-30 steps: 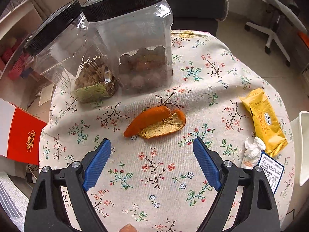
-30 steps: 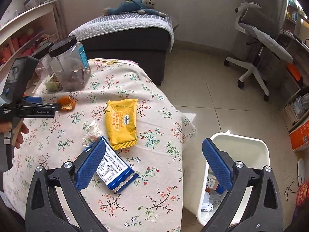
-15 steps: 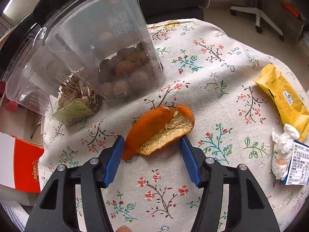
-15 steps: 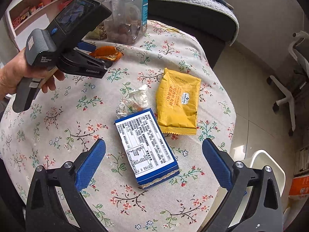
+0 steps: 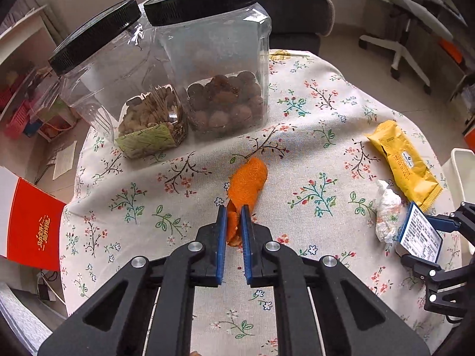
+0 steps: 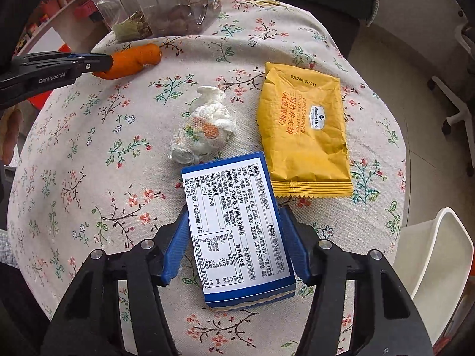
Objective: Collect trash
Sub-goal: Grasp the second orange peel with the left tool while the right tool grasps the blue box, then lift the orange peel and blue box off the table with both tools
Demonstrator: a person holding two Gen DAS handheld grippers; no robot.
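Observation:
An orange peel (image 5: 248, 181) (image 6: 133, 59) is pinched at its near end by my left gripper (image 5: 231, 207) (image 6: 109, 62), which is shut on it just above the floral tablecloth (image 5: 311, 112). My right gripper (image 6: 234, 210) (image 5: 424, 241) straddles a blue box (image 6: 237, 225) (image 5: 420, 234) with a white printed label. Its jaws are closing, and the blue pads lie against the box's two long sides. The box still lies flat on the cloth. A crumpled tissue (image 6: 204, 127) (image 5: 386, 210) and a yellow snack wrapper (image 6: 305, 130) (image 5: 400, 160) lie just beyond the box.
Two clear jars with black lids (image 5: 213, 68) (image 5: 104, 74) stand at the table's far side, behind the peel. A white bin (image 6: 439, 261) (image 5: 463, 172) sits on the floor by the table's right edge. A red box (image 5: 29, 225) lies below the left edge. An office chair (image 5: 409, 29) stands beyond.
My left gripper moved onto the peel, shut on it and drew it back, tilted up. My right gripper swung from the bin, came down over the blue box and narrowed onto it.

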